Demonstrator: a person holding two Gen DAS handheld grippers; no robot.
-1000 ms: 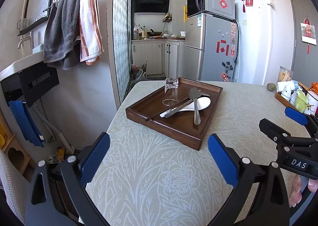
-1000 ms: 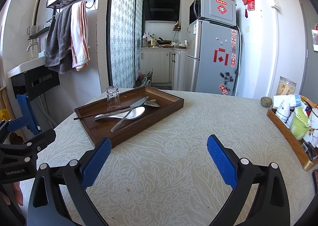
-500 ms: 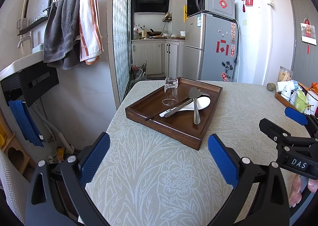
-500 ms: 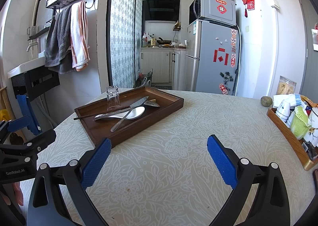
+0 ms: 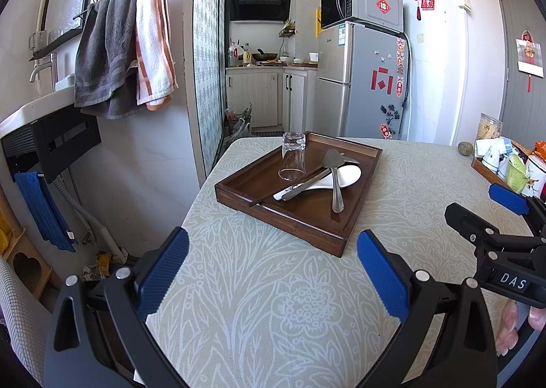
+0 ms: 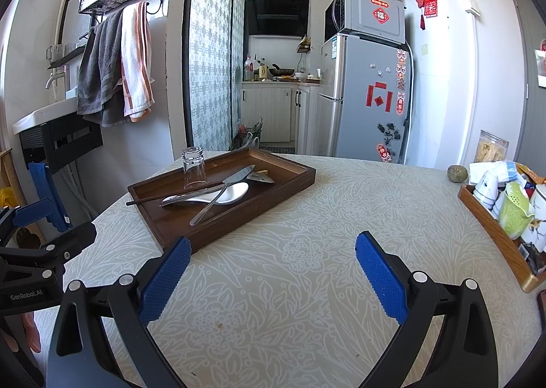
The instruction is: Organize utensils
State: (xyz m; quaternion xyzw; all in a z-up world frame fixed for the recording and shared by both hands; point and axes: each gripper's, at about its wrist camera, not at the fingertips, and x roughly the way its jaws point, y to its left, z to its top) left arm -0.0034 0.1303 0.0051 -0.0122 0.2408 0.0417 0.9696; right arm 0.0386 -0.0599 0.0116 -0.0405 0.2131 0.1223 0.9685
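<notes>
A dark wooden tray lies on the table's far left part. Inside it an upturned clear glass stands beside a white ladle-like spoon, a metal knife, a metal server and a dark chopstick. My left gripper hangs open over the tablecloth short of the tray, nothing between its blue pads. My right gripper is open too, empty, to the tray's right.
A second wooden tray with cups and packets sits at the table's right edge, a jar and a small round stone behind it. The table's left edge drops to the floor. A fridge stands beyond.
</notes>
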